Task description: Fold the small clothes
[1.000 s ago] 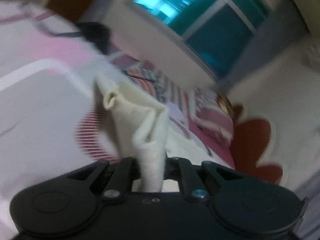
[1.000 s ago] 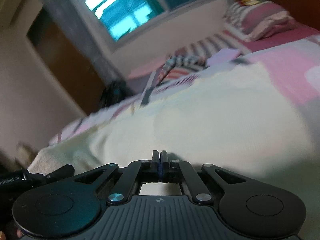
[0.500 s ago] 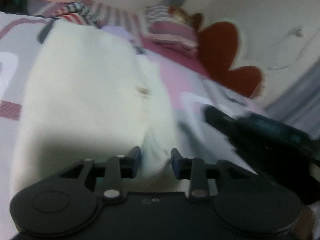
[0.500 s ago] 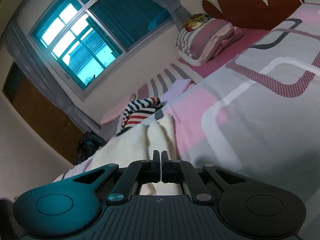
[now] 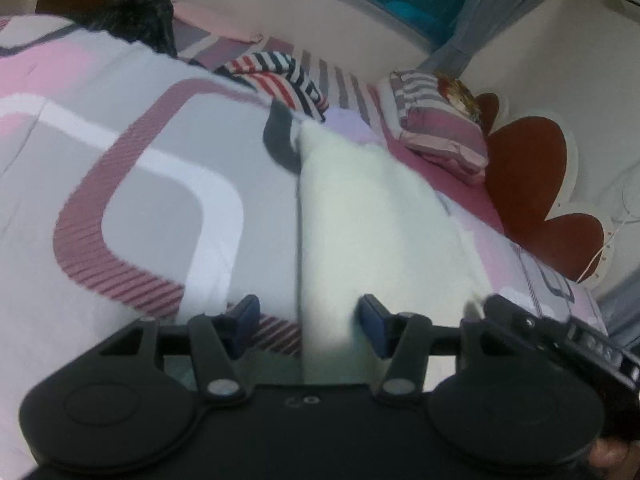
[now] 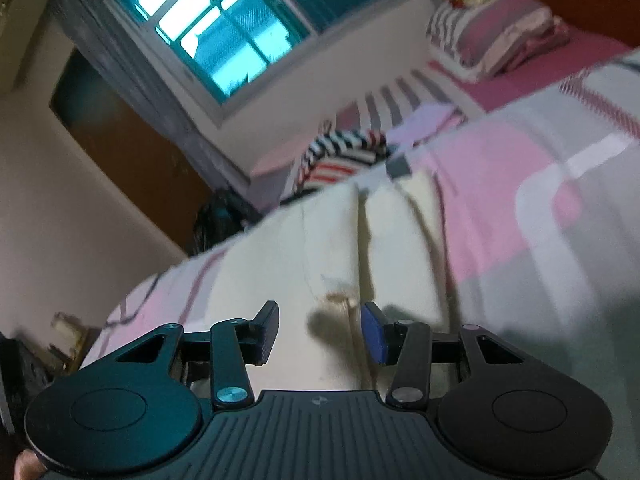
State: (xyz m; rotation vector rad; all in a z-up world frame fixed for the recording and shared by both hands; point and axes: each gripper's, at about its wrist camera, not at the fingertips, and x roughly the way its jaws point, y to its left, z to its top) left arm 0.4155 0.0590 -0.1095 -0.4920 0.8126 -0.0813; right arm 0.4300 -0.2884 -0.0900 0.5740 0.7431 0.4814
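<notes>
The cream garment lies folded on the patterned bedspread, below the striped pillow. Both the left gripper and right gripper are opening, their pads off the cloth. A trailing finger could snag the fold.

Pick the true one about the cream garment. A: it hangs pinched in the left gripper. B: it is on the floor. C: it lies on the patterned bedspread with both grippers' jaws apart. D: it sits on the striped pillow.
C: the cream garment lies flat on the bedspread, and the left gripper and right gripper have their jaws apart and opening, pressing on nothing.
</notes>
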